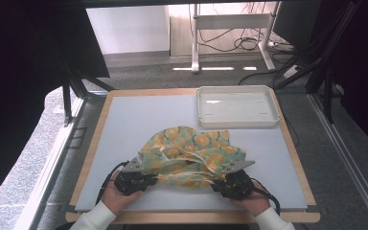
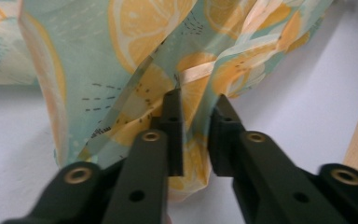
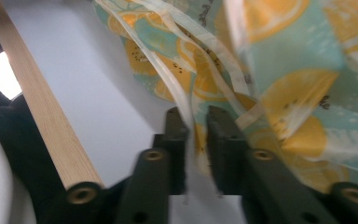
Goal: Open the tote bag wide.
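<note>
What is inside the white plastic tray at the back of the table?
The white plastic tray looks empty; its bare white bottom shows. The floor behind its far rim shows; the table under it is covered.

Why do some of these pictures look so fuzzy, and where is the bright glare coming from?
High view: sharp, with dark surroundings and a shiny reflection on the white tray. Left gripper view: the lemon-print cloth and the left gripper are soft, too close for focus. Right gripper view: the cloth's pale straps smear with motion blur, the right gripper is soft, and a blown-out bright patch glares at the left edge.
</note>
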A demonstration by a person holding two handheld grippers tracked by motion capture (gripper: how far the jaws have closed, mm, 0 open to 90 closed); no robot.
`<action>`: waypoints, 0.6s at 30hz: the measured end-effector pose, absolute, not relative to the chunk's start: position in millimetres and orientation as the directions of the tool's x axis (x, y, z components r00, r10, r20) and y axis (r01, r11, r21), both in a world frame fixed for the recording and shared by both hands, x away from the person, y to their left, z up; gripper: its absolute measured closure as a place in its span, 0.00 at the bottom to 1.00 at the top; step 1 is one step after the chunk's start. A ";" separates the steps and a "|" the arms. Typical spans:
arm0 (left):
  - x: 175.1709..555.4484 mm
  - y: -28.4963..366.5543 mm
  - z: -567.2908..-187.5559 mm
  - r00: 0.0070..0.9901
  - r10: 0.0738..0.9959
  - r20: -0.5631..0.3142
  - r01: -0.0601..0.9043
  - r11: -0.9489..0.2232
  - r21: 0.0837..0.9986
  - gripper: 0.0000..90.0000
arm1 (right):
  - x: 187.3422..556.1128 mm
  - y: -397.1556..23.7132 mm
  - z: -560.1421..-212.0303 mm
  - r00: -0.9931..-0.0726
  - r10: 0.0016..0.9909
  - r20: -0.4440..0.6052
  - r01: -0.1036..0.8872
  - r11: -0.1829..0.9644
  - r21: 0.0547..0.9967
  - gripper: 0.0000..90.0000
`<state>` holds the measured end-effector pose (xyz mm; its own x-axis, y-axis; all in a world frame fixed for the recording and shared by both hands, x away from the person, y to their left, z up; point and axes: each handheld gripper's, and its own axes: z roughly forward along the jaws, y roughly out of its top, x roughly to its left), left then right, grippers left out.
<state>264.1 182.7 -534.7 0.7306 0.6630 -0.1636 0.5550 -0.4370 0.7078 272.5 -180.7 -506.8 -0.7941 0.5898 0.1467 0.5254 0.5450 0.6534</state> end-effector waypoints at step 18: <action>241.9 203.1 -485.4 0.791 0.581 -0.191 0.450 -0.340 0.826 0.25 | 263.3 -191.7 -461.7 -0.785 0.604 0.139 0.459 0.416 0.785 0.41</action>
<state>241.9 203.1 -485.4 0.7910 0.5812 -0.1912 0.4496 -0.3401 0.8259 263.3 -191.7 -461.7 -0.7847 0.6042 0.1386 0.4588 0.4157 0.7853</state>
